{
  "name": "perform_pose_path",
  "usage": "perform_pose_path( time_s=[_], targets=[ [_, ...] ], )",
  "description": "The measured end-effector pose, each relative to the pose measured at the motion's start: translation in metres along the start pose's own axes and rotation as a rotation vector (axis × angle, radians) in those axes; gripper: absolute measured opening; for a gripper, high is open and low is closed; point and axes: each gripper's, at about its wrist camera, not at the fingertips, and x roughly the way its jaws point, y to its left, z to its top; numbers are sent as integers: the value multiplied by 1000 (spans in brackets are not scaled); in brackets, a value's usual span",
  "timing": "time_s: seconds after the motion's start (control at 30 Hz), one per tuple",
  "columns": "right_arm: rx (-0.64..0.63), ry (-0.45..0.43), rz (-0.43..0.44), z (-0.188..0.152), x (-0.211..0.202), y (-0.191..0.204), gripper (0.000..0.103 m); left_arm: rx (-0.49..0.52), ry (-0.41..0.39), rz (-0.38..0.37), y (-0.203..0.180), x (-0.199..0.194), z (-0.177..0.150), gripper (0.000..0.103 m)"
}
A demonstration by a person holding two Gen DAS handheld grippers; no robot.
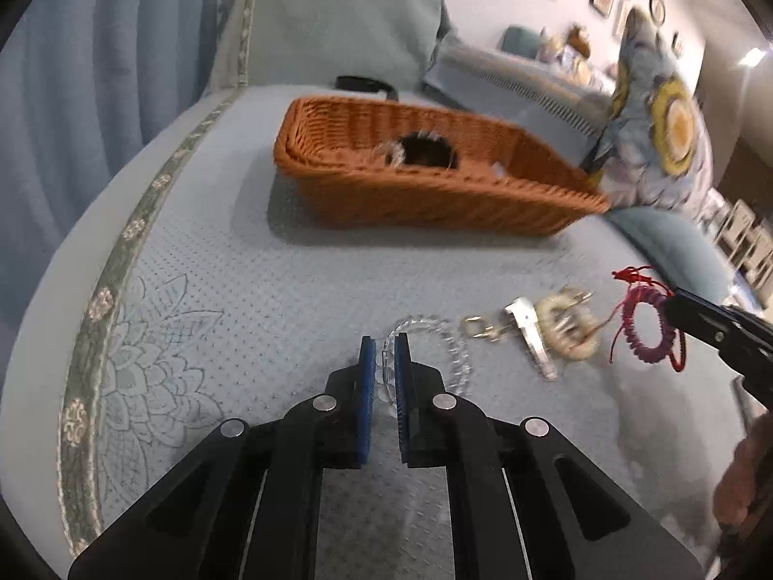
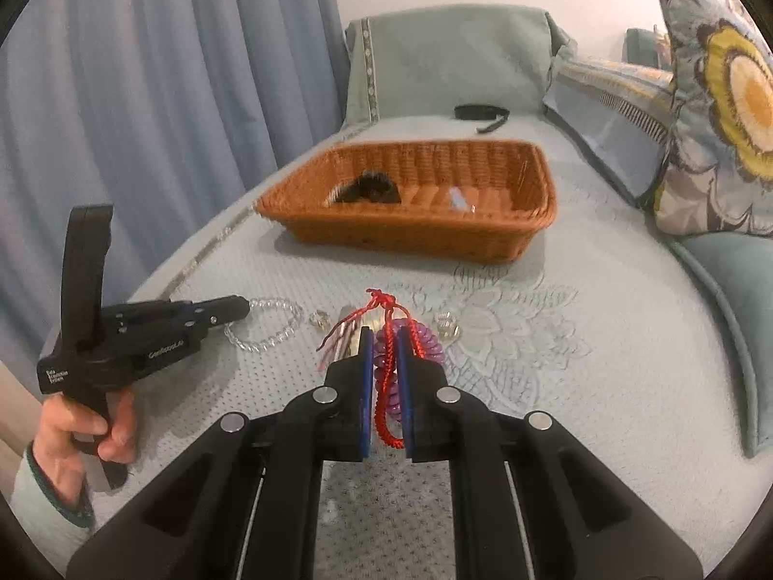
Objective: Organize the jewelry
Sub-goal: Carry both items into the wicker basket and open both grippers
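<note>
My left gripper [image 1: 385,344] is shut on a clear bead bracelet [image 1: 449,343] lying on the blue bed cover; it also shows in the right wrist view [image 2: 244,309] touching the bracelet [image 2: 270,324]. My right gripper [image 2: 385,338] is shut on a purple coil bracelet [image 2: 425,338] and a red cord bracelet [image 2: 384,401], held just above the cover; in the left wrist view the purple bracelet [image 1: 647,324] hangs from it. An orange wicker basket [image 1: 367,188] [image 2: 435,237] stands further back with a dark furry item [image 1: 427,150] inside.
A cream ring bracelet [image 1: 567,326], a silver clip [image 1: 529,333] and a gold clasp [image 1: 476,326] lie between the grippers. A small clear bead piece [image 2: 447,324] lies right of my right gripper. A black strap [image 2: 480,113] lies behind the basket. Patterned pillows [image 2: 715,111] stand at right.
</note>
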Motion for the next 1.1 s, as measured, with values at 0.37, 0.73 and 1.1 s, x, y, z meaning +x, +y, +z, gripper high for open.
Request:
perform_pose_path(
  time_s=[0.37,0.73,1.1],
  targets=[
    [-36,-94,-22,60,-18,-3,8,21,-149,-172,-16,-54,49,6],
    [126,2,-26,133,85,-55,8,37,-185,-136,-24,5,142,6],
    [185,114,-54,123,141,-79,8,-46,-89,-76,4,74,134,6]
  ],
)
